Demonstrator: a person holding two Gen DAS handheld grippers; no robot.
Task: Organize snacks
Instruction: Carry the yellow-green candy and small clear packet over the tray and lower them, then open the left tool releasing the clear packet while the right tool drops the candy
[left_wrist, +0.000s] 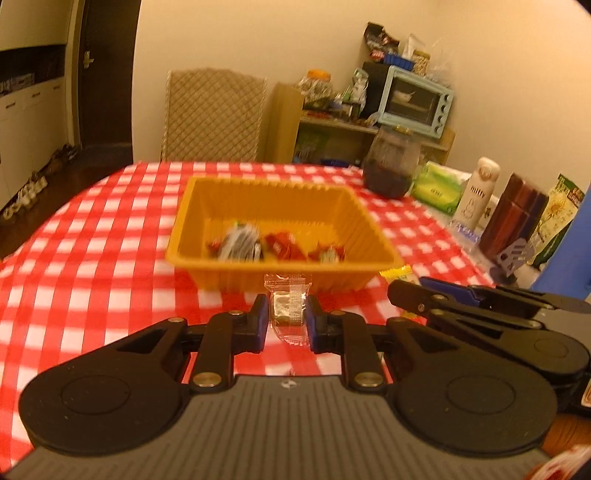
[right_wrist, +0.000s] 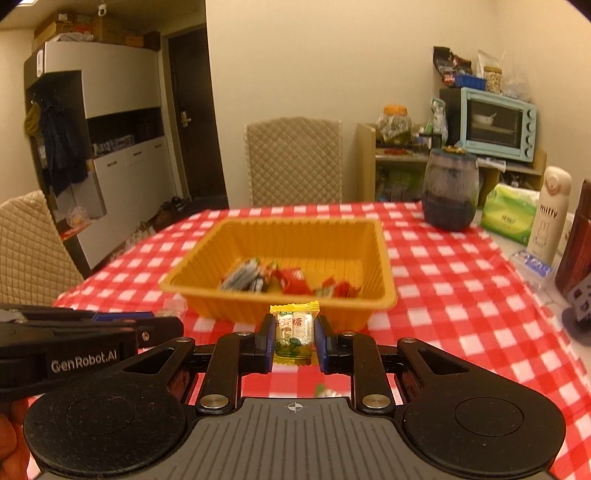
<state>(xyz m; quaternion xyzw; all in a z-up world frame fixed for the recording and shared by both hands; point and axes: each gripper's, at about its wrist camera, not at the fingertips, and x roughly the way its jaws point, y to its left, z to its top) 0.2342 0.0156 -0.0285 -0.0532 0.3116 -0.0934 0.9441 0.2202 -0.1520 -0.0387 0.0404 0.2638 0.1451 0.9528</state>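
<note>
An orange plastic tray (left_wrist: 221, 206) (right_wrist: 380, 258) sits on the red-checked tablecloth and holds several wrapped snacks (left_wrist: 258, 243) (right_wrist: 280, 280). My left gripper (left_wrist: 287, 314) is shut on a clear-wrapped candy (left_wrist: 289, 308), held just short of the tray's near wall. My right gripper (right_wrist: 294, 334) is shut on a yellow-wrapped candy (right_wrist: 294, 332), also just before the tray's near wall. The right gripper shows at the right of the left wrist view (left_wrist: 406, 295), its candy's yellow end (left_wrist: 395, 274) peeking out. The left gripper shows at the left of the right wrist view (right_wrist: 162, 326).
A dark glass jar (right_wrist: 450, 192), a green tissue pack (right_wrist: 509, 214), a white bottle (right_wrist: 550, 218) and a brown box (left_wrist: 513, 218) stand along the table's right side. A padded chair (right_wrist: 295, 162) is behind the table; another chair (right_wrist: 26, 247) is at left.
</note>
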